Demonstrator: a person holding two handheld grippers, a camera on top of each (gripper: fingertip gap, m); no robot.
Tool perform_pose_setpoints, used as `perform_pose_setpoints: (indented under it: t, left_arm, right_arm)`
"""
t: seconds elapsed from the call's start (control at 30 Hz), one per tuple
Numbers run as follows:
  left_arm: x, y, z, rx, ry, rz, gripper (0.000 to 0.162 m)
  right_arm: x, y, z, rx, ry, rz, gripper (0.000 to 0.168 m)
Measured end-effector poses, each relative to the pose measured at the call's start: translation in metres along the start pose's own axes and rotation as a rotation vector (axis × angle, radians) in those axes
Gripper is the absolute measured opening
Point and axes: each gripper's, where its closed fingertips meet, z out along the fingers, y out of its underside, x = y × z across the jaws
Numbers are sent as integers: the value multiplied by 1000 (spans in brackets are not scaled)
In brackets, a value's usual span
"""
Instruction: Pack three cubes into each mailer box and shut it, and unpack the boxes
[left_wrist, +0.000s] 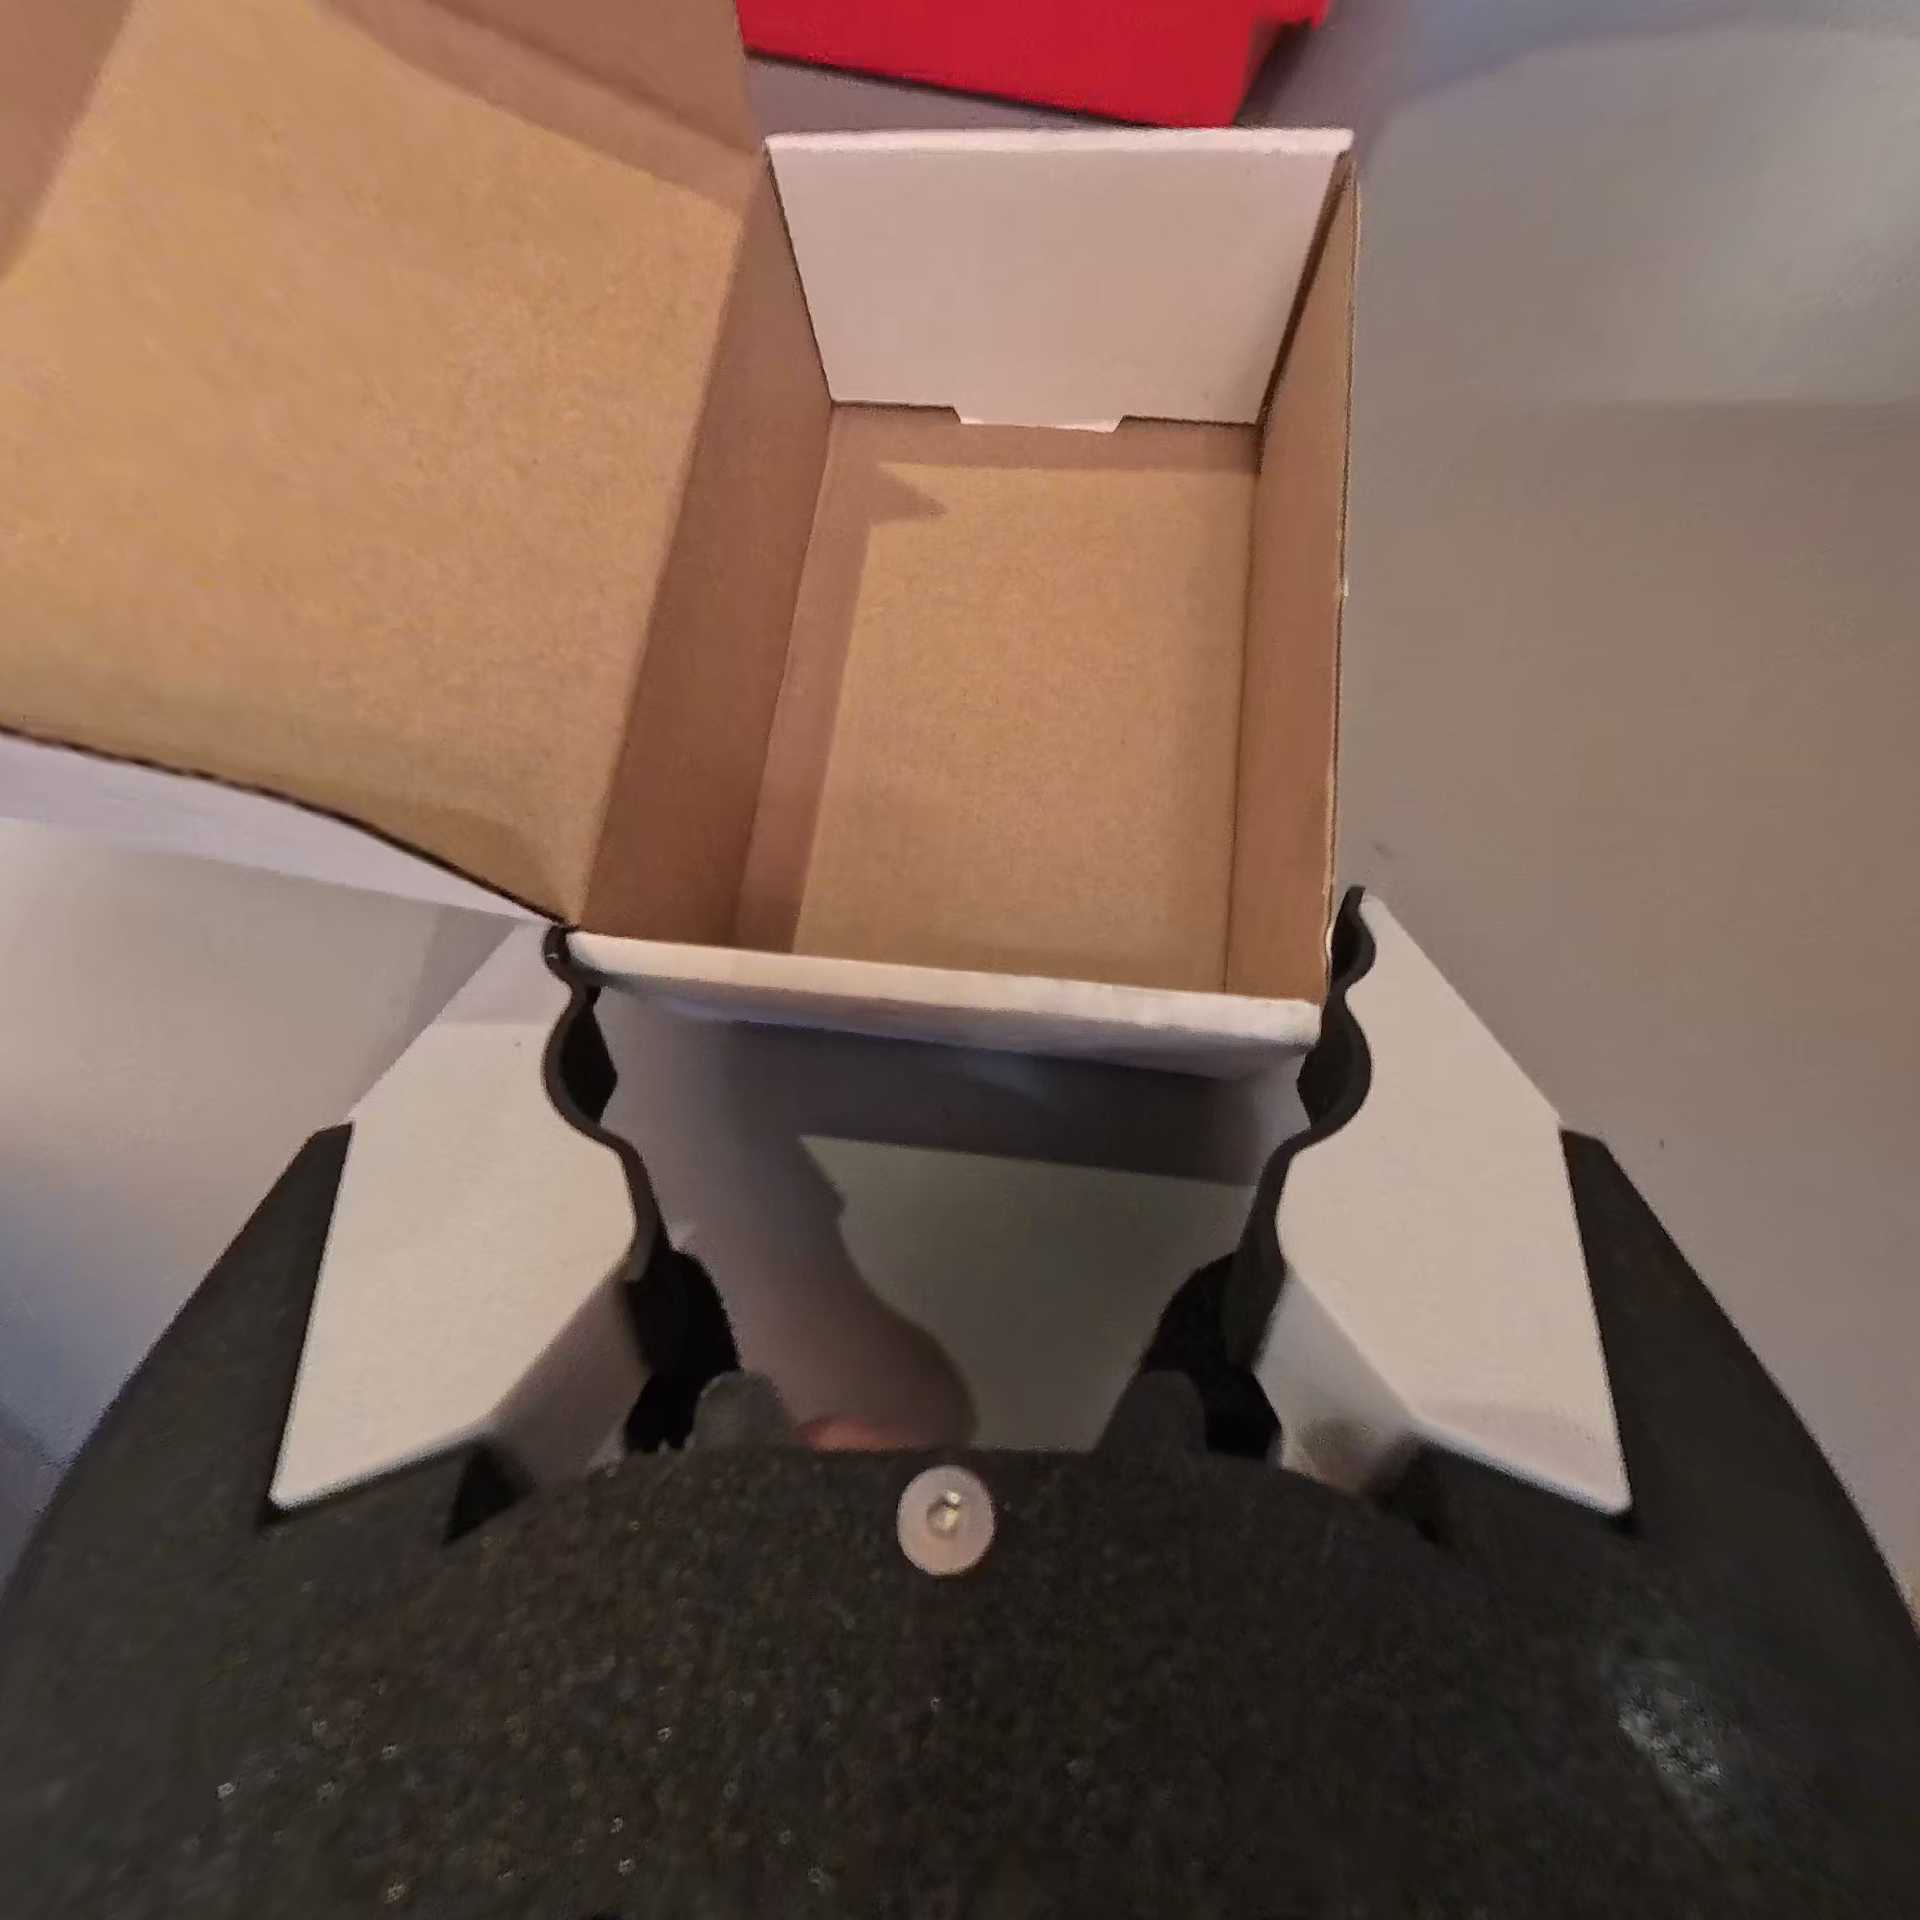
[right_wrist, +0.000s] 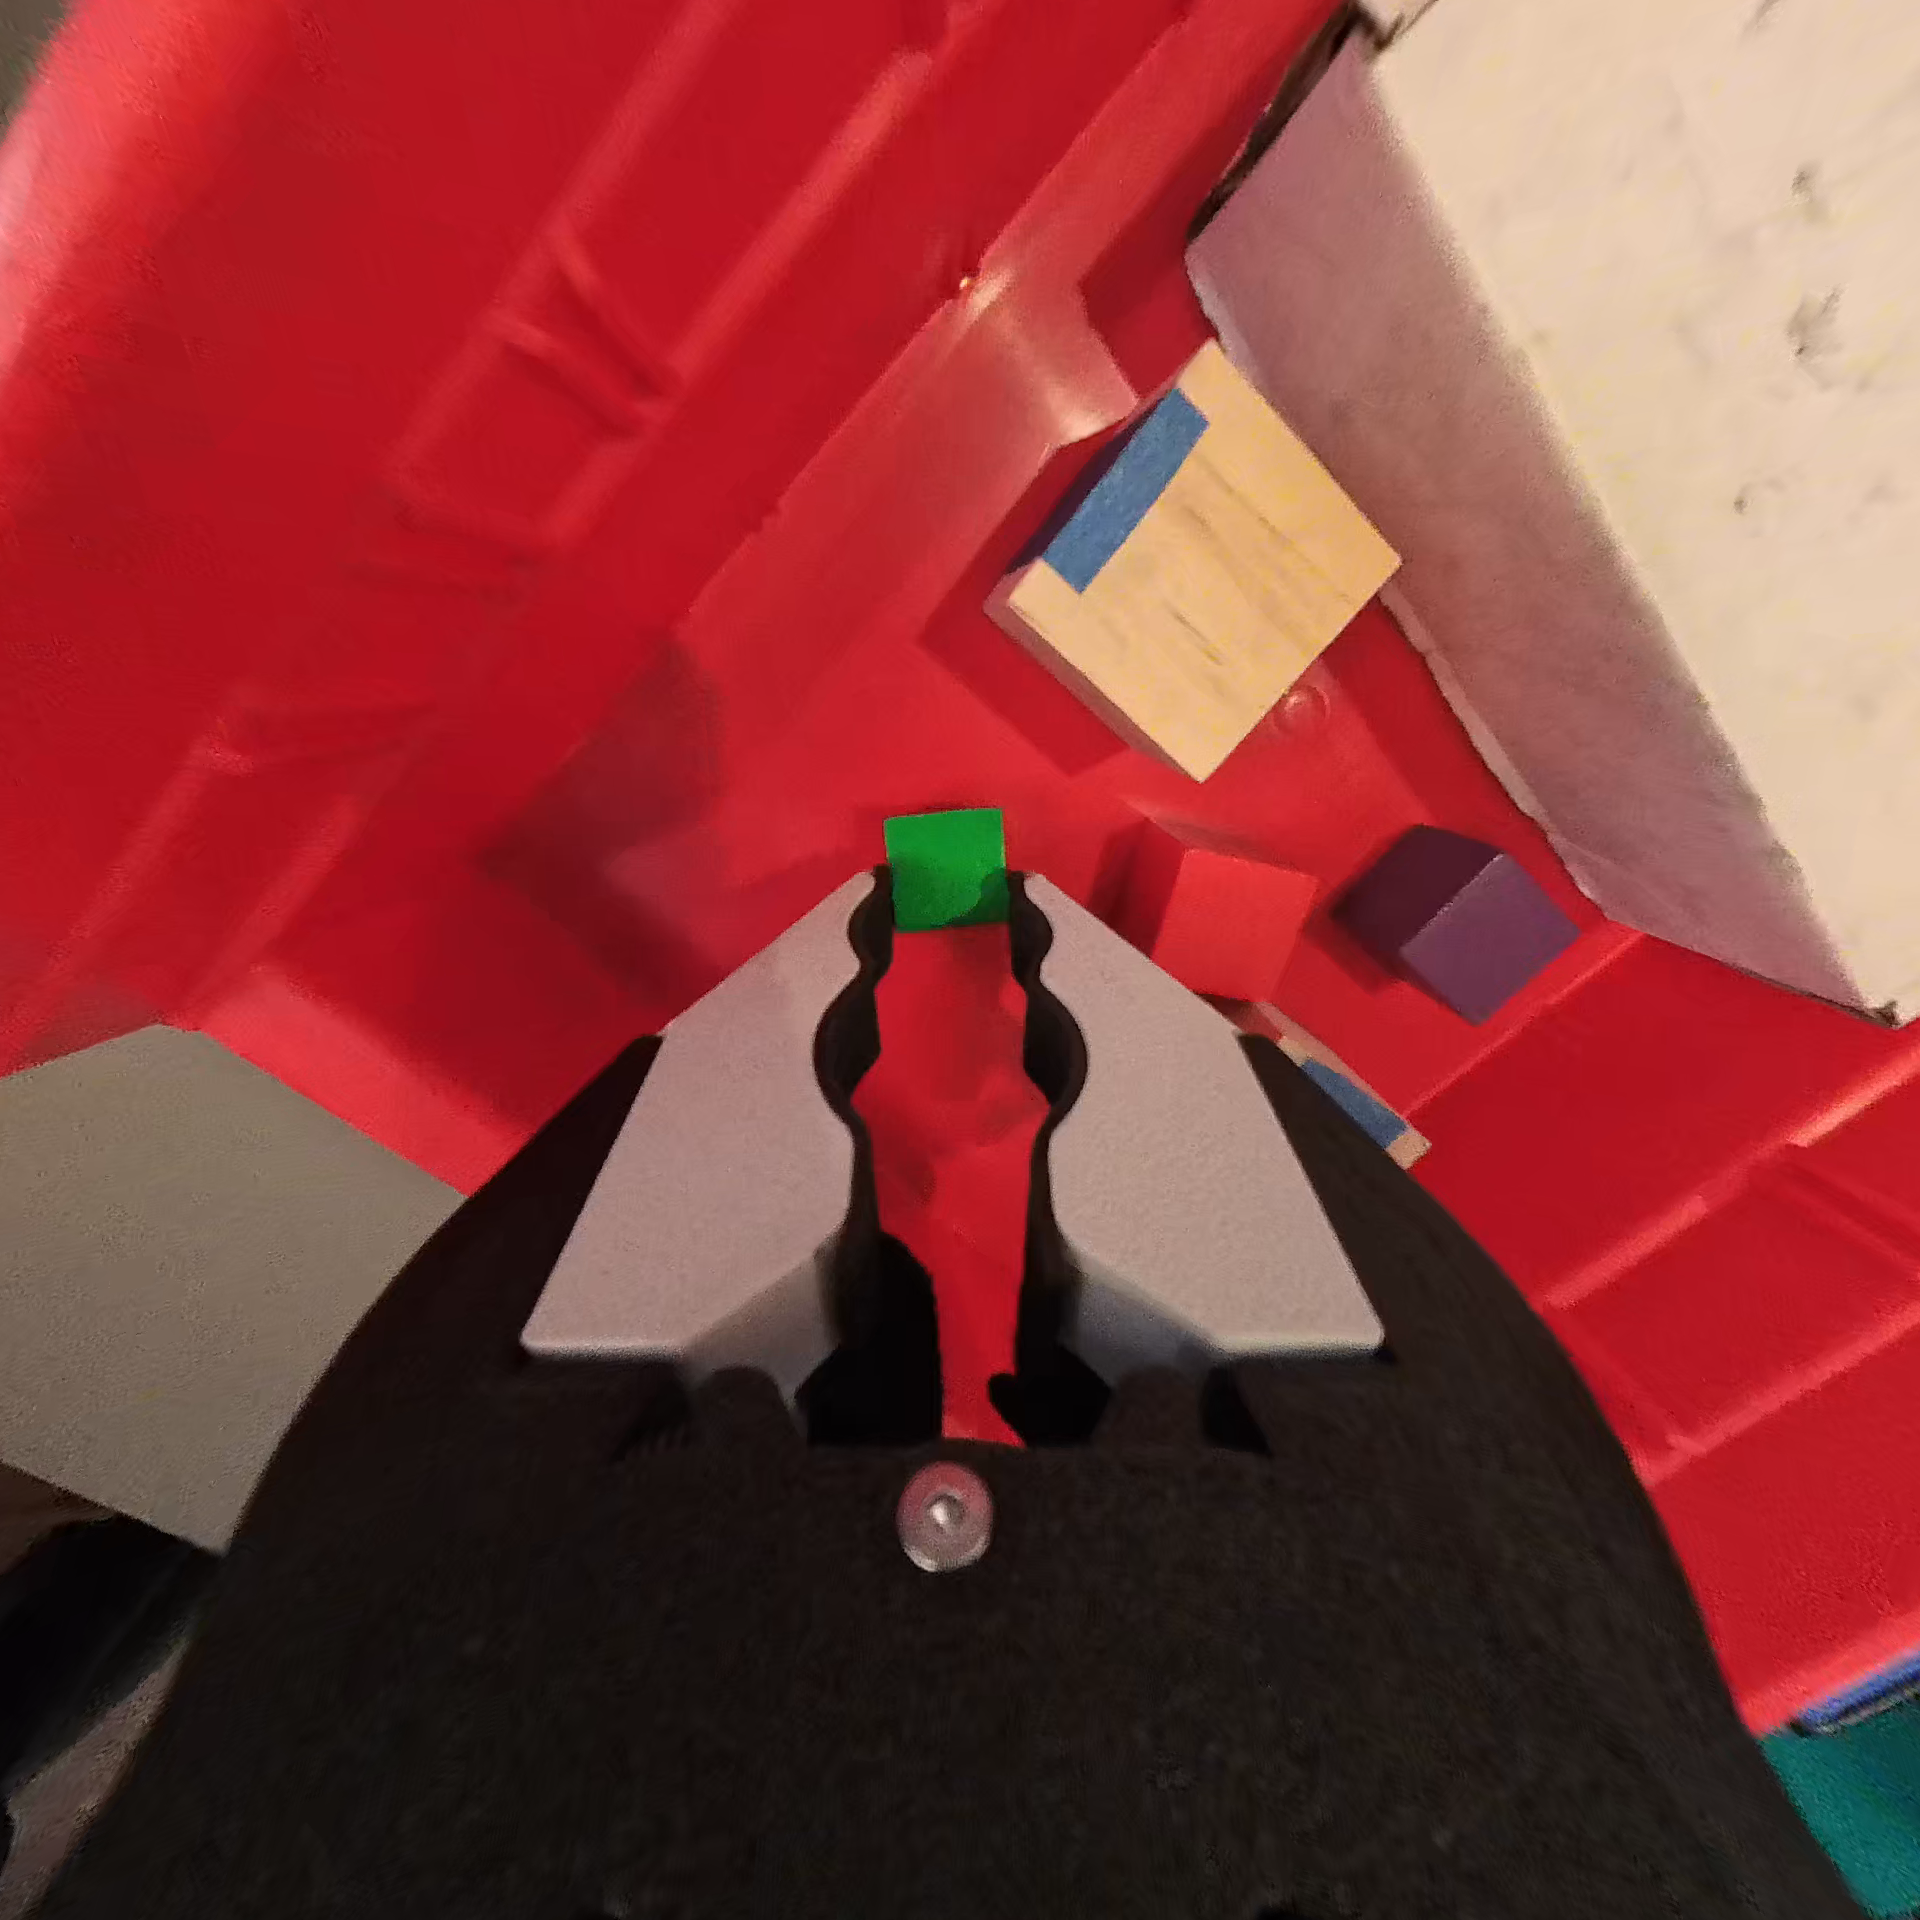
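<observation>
In the left wrist view an open white mailer box (left_wrist: 935, 1013) with a brown inside stands on the grey table, its lid (left_wrist: 353, 416) swung up to the left. No cube shows inside it. My left gripper (left_wrist: 951, 956) is open, its fingertips either side of the box's near wall. In the right wrist view my right gripper (right_wrist: 948, 894) is shut on a small green cube (right_wrist: 943, 862) over a red bin (right_wrist: 520, 416). A red cube (right_wrist: 1231, 920), a purple cube (right_wrist: 1455, 920) and a large wooden block with a blue patch (right_wrist: 1195, 571) lie in the bin.
A white box (right_wrist: 1621, 416) fills the upper right of the right wrist view beside the bin. Part of another wood-and-blue block (right_wrist: 1361, 1112) shows behind my right finger. The red bin's edge (left_wrist: 1018, 52) shows beyond the mailer box. A grey table (left_wrist: 1662, 623) lies around it. Across from one pair of fingers to the other is roughly 30 centimetres.
</observation>
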Motion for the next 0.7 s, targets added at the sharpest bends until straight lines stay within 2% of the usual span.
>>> perform_pose_setpoints:
  t: [0.1,0.23,0.27,0.37,0.47,0.53,0.6,0.63,0.7]
  left_arm:
    - [1,1,0,-18,25,20,134]
    - [4,5,-3,-68,107,52,134]
    - [3,6,-4,-77,103,59,134]
    - [0,6,-9,-75,84,64,138]
    - [3,-5,-27,5,133,-34,138]
    - [-1,-14,-44,82,173,-115,138]
    - [-11,-19,-57,147,171,-180,134]
    - [-16,-23,-62,183,170,-213,132]
    - [-22,-37,-69,268,182,-271,128]
  right_arm:
    - [0,2,1,28,-10,1,21]
    - [3,1,-3,72,-11,36,41]
    - [3,-2,-10,98,-20,57,47]
    - [3,-17,-42,205,-9,97,46]
    - [-10,-44,-88,358,20,131,47]
    - [-41,-74,-118,530,-50,178,50]
    - [-99,-104,-135,672,-243,139,53]
    - [-119,-113,-134,695,-287,121,61]
    - [-133,-129,-120,688,-269,113,73]
